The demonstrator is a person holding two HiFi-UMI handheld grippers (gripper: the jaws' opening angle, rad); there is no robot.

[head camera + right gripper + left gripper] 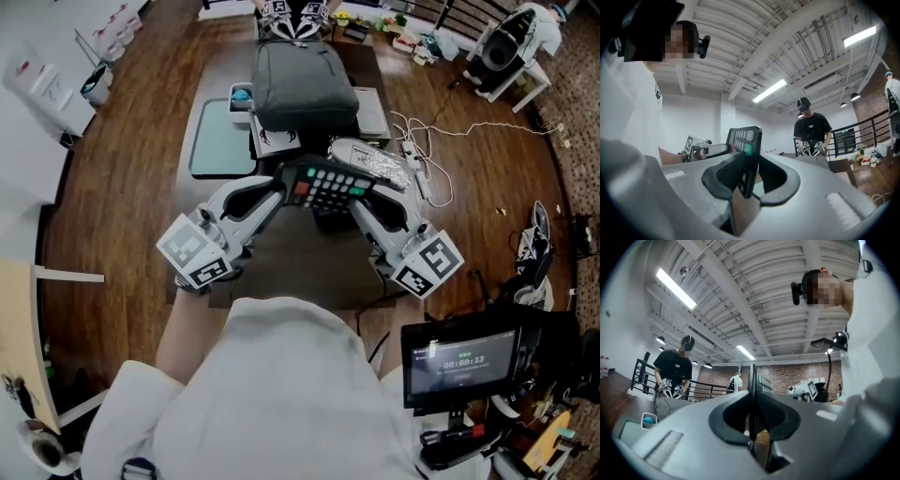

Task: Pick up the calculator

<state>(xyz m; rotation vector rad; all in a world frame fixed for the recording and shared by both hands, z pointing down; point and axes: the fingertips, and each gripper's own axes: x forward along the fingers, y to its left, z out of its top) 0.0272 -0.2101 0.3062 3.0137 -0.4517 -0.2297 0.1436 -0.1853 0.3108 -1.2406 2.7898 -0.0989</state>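
Observation:
A black calculator [328,185] with coloured keys hangs above the dark table [291,258], held between my two grippers. The left gripper [287,184] is shut on its left end, and the right gripper [362,194] is shut on its right end. In the left gripper view the calculator [752,387] shows edge-on, standing between the pads of the left gripper [753,423]. The right gripper view has it [746,143] tilted, keys facing left, between the pads of the right gripper [749,180].
A grey backpack [305,84] lies at the table's far end beside a grey-green tray [216,141]. Just beyond the calculator sit a silvery pouch [371,161] and white cables [424,164]. A small screen [464,361] is at lower right. A person in black [811,129] stands across the table.

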